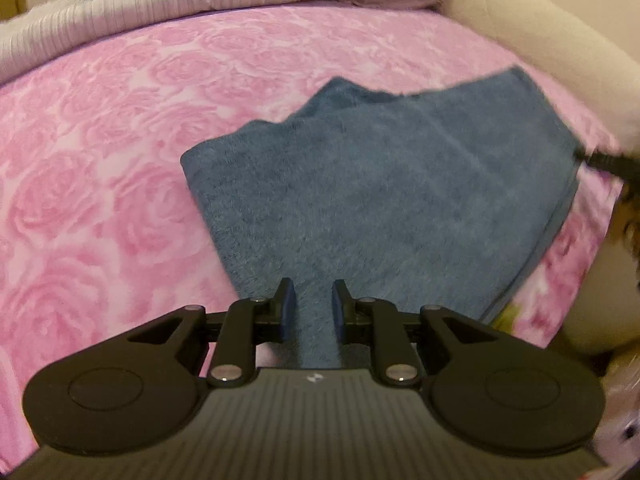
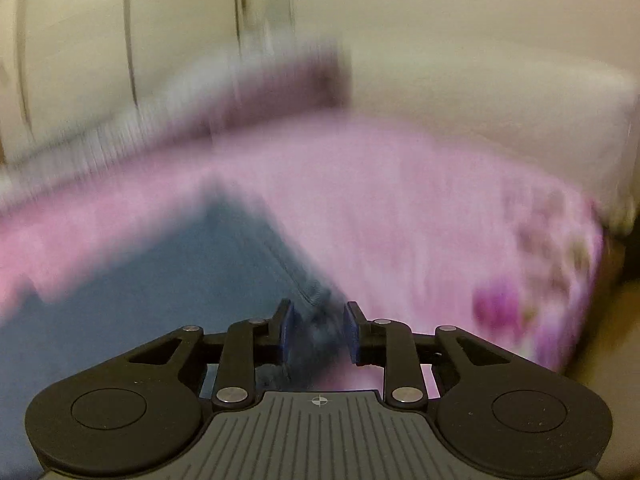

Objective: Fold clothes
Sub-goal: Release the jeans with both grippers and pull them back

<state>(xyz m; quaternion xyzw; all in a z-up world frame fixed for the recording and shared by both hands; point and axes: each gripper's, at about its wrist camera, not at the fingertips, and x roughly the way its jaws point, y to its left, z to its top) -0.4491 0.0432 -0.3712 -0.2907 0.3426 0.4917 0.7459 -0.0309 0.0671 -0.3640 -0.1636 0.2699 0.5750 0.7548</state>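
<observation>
Bed w/ pink rose-print cover [image 1: 104, 168] is the work surface; takes up most of both views. Plenty of bare cover to the left of the towel and beyond it, so room to spread or swing a fold that way. Far side blocked by a heap of ribbed pale bedding [image 1: 120, 20]; cream padded bed edge [image 1: 540, 40] curves round on the right, close to the towel's far corner, so little slack there.

Blue towel [image 1: 380, 184] lies flat on the cover, already doubled: a 2nd layer peeks out at the far corners, edges not quite matched. Hemmed edge runs down its right side, near the bed's border.

Left gripper [image 1: 313, 312]: jaws part-open, near tip of towel between the pads but gaps show both sides. Not pinched, prob. just released or lining up.

Right gripper [image 2: 318, 330]: view badly motion-blurred. Jaws look parted w/ towel's hemmed corner [image 2: 316, 300] between them; seems loose, not clamped.
</observation>
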